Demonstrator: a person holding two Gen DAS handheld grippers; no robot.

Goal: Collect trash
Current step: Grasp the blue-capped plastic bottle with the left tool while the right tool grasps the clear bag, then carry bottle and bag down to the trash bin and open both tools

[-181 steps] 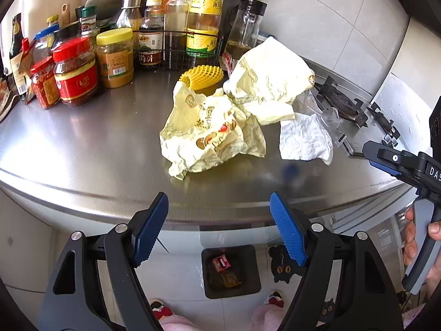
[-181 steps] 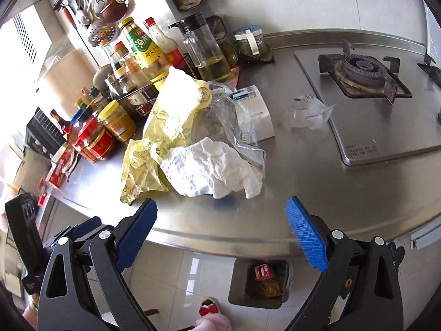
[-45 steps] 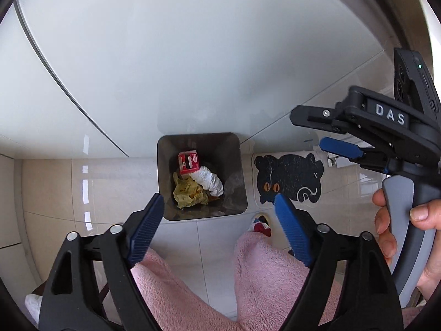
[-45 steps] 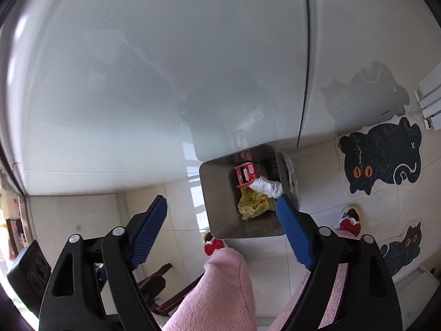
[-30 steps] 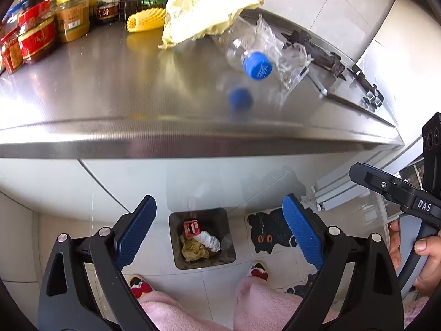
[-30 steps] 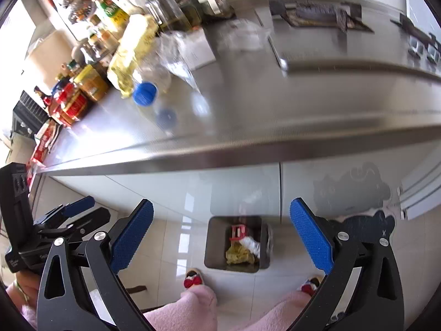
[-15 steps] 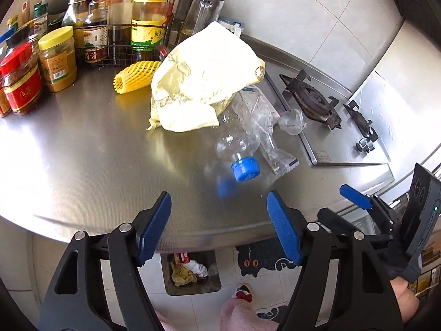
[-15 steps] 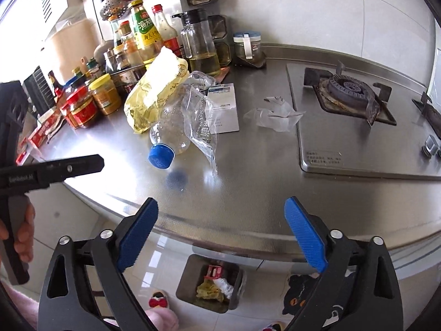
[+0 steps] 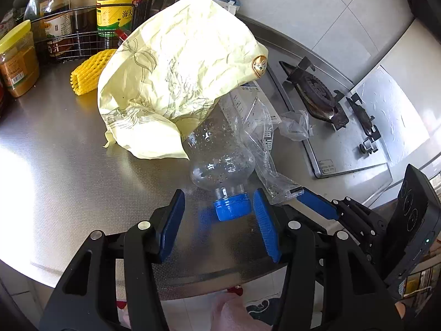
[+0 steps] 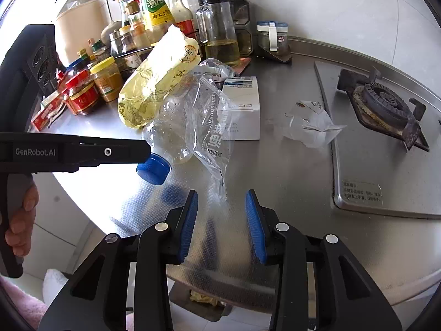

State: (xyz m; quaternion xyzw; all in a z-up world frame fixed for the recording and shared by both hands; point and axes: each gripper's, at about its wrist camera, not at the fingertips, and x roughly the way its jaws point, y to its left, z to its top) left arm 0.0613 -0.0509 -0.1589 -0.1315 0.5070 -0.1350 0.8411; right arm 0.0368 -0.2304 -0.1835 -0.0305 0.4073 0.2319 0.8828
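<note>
Blue pads, left gripper: jaws closing around the blue cap of a clear plastic bottle, one pad touching or just beside it, the other apart.
Right gripper: jaws closing, with the tail of a clear plastic bag just ahead of the pads, not pressed.
Bottle: lying near the steel countertop's front edge, cap toward the edge.
Behind it: crumpled yellow paper bag, white carton.
Right, by the hob edge: crumpled clear wrapper.
Far edge: sauce bottles and jars.
</note>
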